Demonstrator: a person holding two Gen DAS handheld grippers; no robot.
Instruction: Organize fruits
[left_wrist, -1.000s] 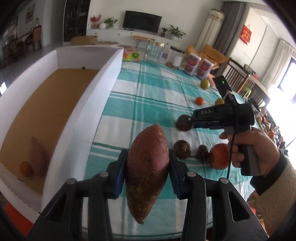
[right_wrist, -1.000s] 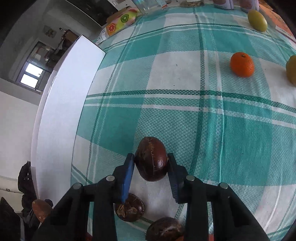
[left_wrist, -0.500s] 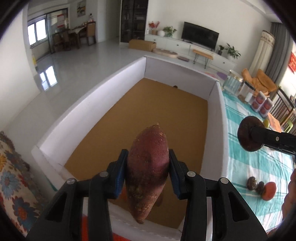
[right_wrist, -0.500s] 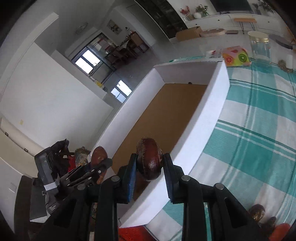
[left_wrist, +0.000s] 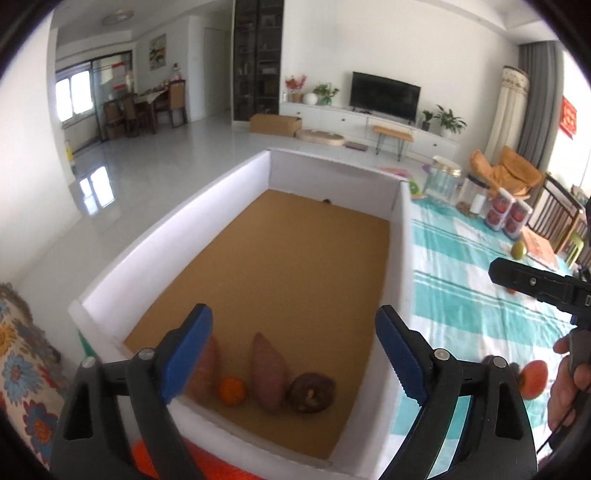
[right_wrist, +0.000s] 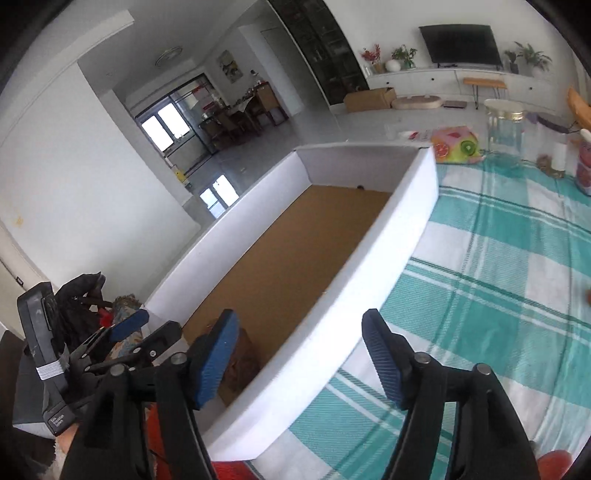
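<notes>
We'd just let both grippers spring open, left (left_wrist: 293, 354) and right (right_wrist: 301, 360), nothing between the jaws. Box (left_wrist: 236, 192) held two sweet potatoes (left_wrist: 269, 371), an orange (left_wrist: 232, 390) and a brown fruit (left_wrist: 312, 392). Persimmon (left_wrist: 534, 378) and green fruit (left_wrist: 518, 249) were left on the table.

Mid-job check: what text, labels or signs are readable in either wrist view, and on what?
"Data Acquisition System", small, probably: sticker on the left gripper, whose jaws have just been opening, empty.
Red wall hanging: too blurred to read.
Red canister labels: too blurred to read.
</notes>
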